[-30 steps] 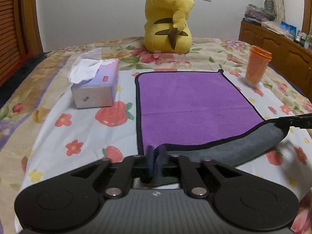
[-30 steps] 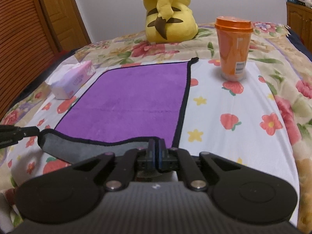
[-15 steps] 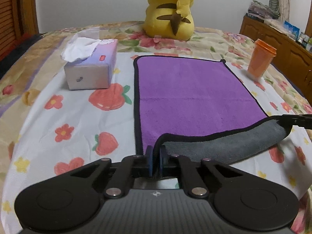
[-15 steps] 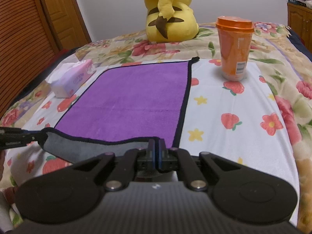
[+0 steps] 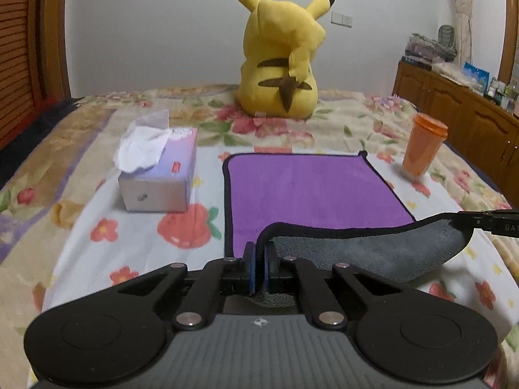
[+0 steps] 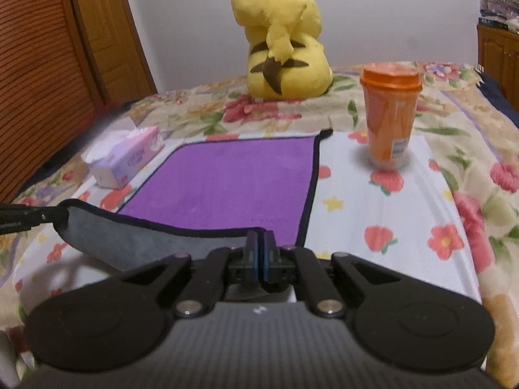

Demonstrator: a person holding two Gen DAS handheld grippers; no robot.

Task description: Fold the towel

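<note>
A purple towel [image 5: 311, 188] with a black hem and a grey underside lies on the flowered bedspread; it also shows in the right wrist view [image 6: 227, 184]. My left gripper [image 5: 259, 253] is shut on the towel's near left corner. My right gripper [image 6: 260, 243] is shut on the near right corner. Both corners are lifted, so the near edge hangs between them with the grey underside [image 5: 373, 249] turned up over the purple side. The right gripper's tip shows at the right edge of the left wrist view [image 5: 486, 220].
A tissue box [image 5: 159, 175] stands left of the towel. An orange lidded cup [image 6: 389, 113] stands to its right. A yellow plush toy [image 5: 279, 58] sits beyond the far edge. A wooden cabinet [image 5: 460, 103] lines the right wall.
Both grippers have risen and moved forward with the towel's near corners. The near edge now lies further over the purple side, and more grey underside shows.
</note>
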